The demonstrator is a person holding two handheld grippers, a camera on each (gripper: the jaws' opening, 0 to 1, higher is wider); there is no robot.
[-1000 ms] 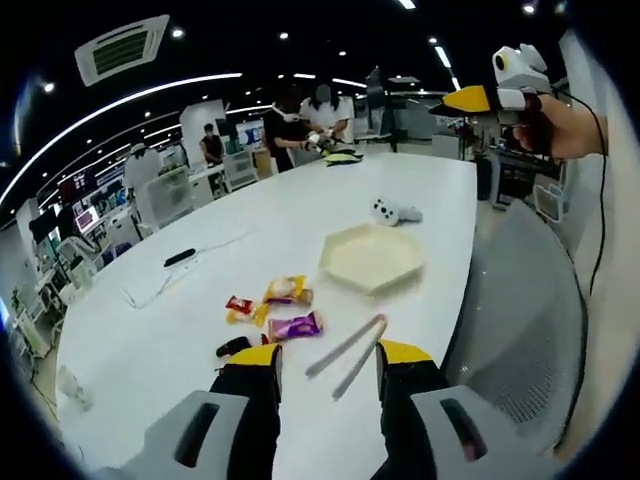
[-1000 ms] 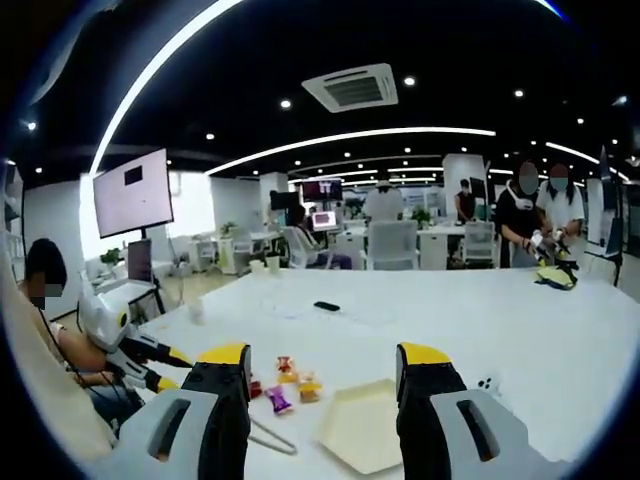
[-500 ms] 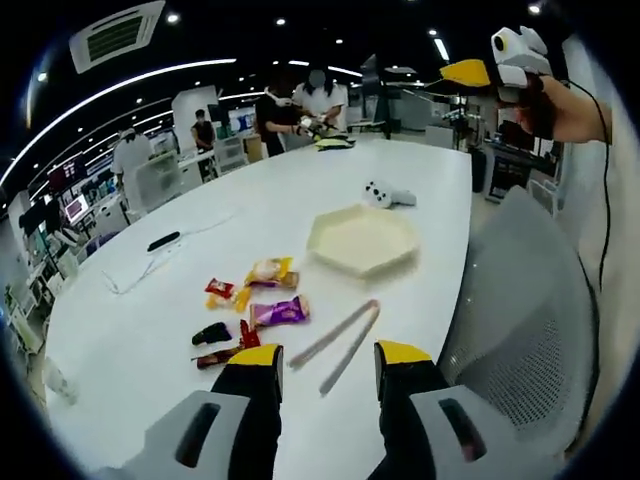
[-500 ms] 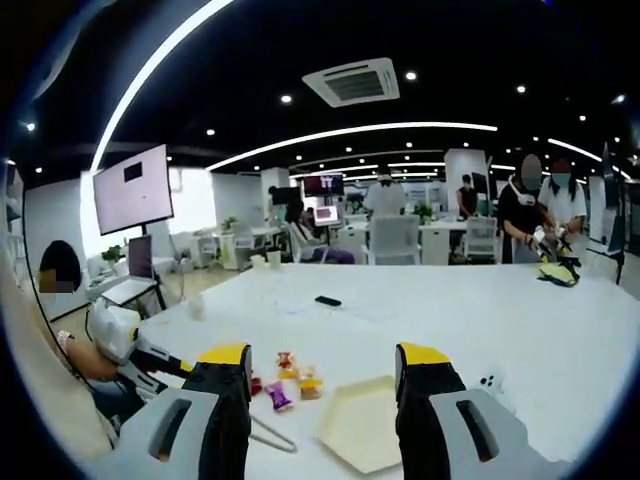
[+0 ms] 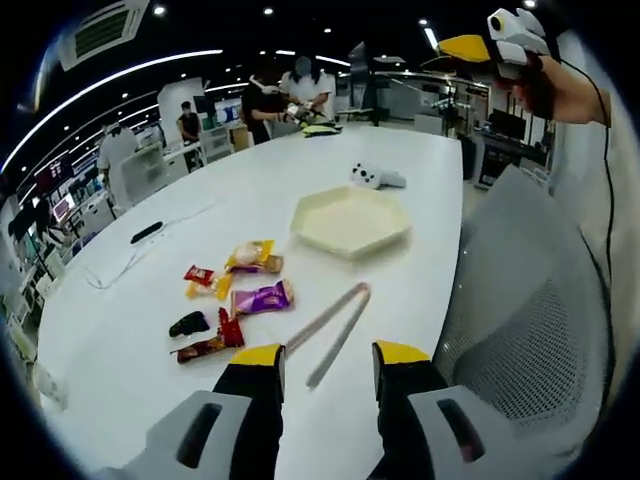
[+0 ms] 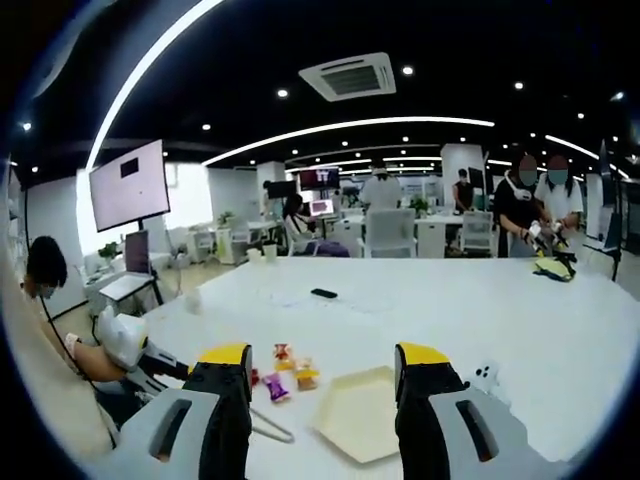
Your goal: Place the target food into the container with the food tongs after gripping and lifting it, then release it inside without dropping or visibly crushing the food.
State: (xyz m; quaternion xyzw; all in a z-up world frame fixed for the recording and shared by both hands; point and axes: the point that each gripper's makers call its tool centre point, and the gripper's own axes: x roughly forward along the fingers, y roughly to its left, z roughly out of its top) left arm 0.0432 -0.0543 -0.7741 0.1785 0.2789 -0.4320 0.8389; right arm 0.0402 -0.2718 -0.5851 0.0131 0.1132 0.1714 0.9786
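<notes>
Pale food tongs (image 5: 330, 333) are seen flat on the white table (image 5: 120, 350), long axis running away from the left gripper (image 5: 325, 360), whose empty jaws stand wide, just short of them. Snack packets (image 5: 262, 297) lie leftward, the container (image 5: 350, 222) beyond. The right gripper (image 6: 322, 362), also wide, is held farther off.

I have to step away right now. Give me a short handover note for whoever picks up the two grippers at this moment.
Left gripper: open, empty, low over the white table, jaws either side of the near end of the food tongs, not touching them.
Right gripper: open, empty, held high above the table.
Hexagonal container: empty, beyond the tongs.
Snack packets: loose on the table to the left of the tongs, several colours.
Done: nothing yet; tongs not picked up, no food moved.
Left: grip the tongs, lift one packet gently, release it inside the container.
</notes>
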